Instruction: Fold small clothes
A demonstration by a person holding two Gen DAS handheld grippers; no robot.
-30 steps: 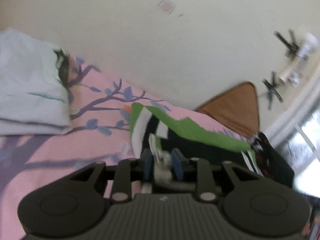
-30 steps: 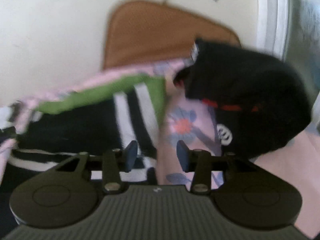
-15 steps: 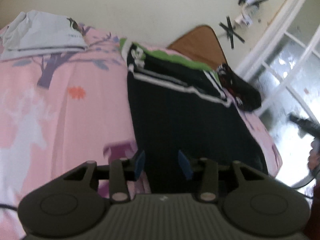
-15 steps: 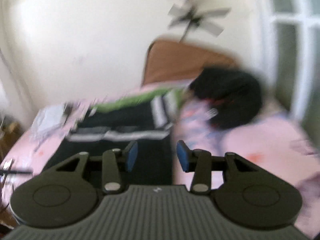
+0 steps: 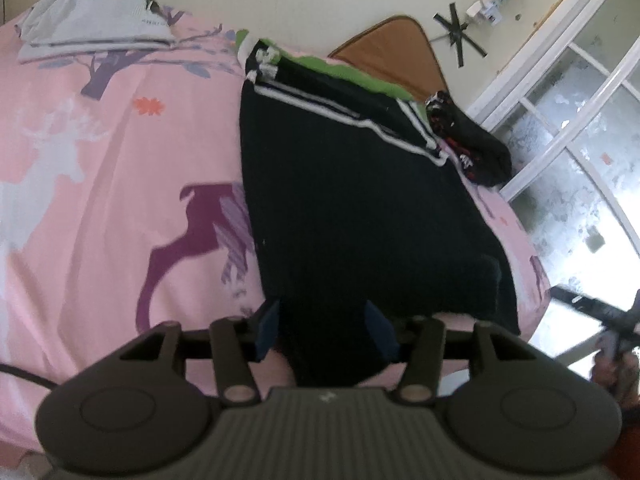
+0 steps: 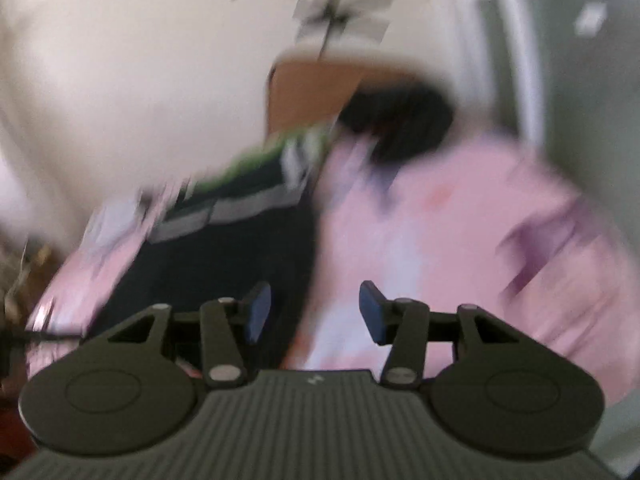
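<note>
A black garment (image 5: 360, 200) with white stripes and a green waistband lies flat on the pink printed bedsheet (image 5: 120, 184), waistband at the far end. My left gripper (image 5: 324, 330) hovers over its near hem. Its jaws are opening, and the cloth lies beneath the gap, not pinched. The right wrist view is blurred by motion. There my right gripper (image 6: 314, 316) is also opening, with nothing between its blue pads (image 6: 370, 316). It hangs over the pink sheet (image 6: 460, 240) just right of the black garment (image 6: 224, 272).
A folded pale stack (image 5: 96, 20) sits at the bed's far left. A dark crumpled garment with red print (image 5: 472, 148) lies by the brown headboard (image 5: 396, 52). A window (image 5: 580, 128) runs along the right. A hand with the other gripper (image 5: 612, 320) shows at the right edge.
My left gripper let go of the pale cloth at the waistband, opened, and drew back to the near hem. My right gripper also pulled back from the far end and widened slightly.
</note>
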